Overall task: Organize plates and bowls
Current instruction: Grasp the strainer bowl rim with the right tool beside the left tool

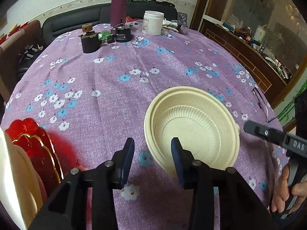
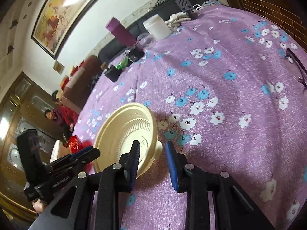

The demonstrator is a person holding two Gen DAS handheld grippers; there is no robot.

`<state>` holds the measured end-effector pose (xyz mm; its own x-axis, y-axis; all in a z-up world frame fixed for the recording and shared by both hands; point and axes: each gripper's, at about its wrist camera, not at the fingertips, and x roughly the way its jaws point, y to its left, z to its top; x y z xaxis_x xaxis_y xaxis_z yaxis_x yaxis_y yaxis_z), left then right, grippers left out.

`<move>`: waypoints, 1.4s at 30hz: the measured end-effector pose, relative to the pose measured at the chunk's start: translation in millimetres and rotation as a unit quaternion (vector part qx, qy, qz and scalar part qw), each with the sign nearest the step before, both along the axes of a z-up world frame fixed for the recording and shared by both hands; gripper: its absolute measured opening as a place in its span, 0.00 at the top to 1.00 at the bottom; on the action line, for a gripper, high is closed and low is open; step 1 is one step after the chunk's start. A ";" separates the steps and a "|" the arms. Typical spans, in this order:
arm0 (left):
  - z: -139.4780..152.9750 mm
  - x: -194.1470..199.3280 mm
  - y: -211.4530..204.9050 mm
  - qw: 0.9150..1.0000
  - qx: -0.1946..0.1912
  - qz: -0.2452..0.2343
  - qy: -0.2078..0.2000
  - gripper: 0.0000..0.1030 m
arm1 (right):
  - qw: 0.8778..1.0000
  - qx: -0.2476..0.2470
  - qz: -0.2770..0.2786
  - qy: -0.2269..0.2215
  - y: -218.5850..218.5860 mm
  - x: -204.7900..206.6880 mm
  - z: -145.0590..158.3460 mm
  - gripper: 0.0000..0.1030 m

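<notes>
You are holding both claws over a round worktop (image 1: 119, 88) covered in purple cloth printed with blue and white flowers.

**Left claw.** The left claw (image 1: 152, 160) is standing with its jaws apart. Nothing is sitting between the pads; only cloth is showing in the gap. Its right finger is overlapping the near left rim of the cream bowl (image 1: 191, 132) in the left wrist view, but you cannot tell whether it is touching it.

**Right claw.** The right claw (image 2: 152, 164) is straddling the near rim of the cream bowl, with its left finger inside the bowl and its right finger outside the wall. The jaws are partly apart, and a gap is showing between the right pad and the bowl wall; the left pad appears to be lying against the inner surface, though the angle is poor.

**Bowl.** The cream bowl is sitting right of centre on the near part of the worktop, tilted with its opening facing left. It looks like two nested pieces.

**Other items.**
- A red plate (image 1: 36, 147) with a gold edge is standing at the near left, beside cream dishes (image 1: 23, 182).
- A purple bottle (image 1: 118, 5), a white jar (image 1: 153, 23) and a dark pot (image 1: 90, 40) are standing at the far edge.
- Eyeglasses (image 1: 261, 103) are lying at the right edge.
</notes>
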<state>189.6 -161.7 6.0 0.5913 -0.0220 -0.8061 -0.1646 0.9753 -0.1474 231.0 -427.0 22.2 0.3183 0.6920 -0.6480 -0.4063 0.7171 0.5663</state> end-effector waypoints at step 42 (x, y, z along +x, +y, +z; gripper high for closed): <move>12.1 -33.2 -19.6 0.992 0.109 0.018 -0.061 0.81 | 0.994 -0.076 0.028 -0.071 52.2 -42.7 14.9 0.84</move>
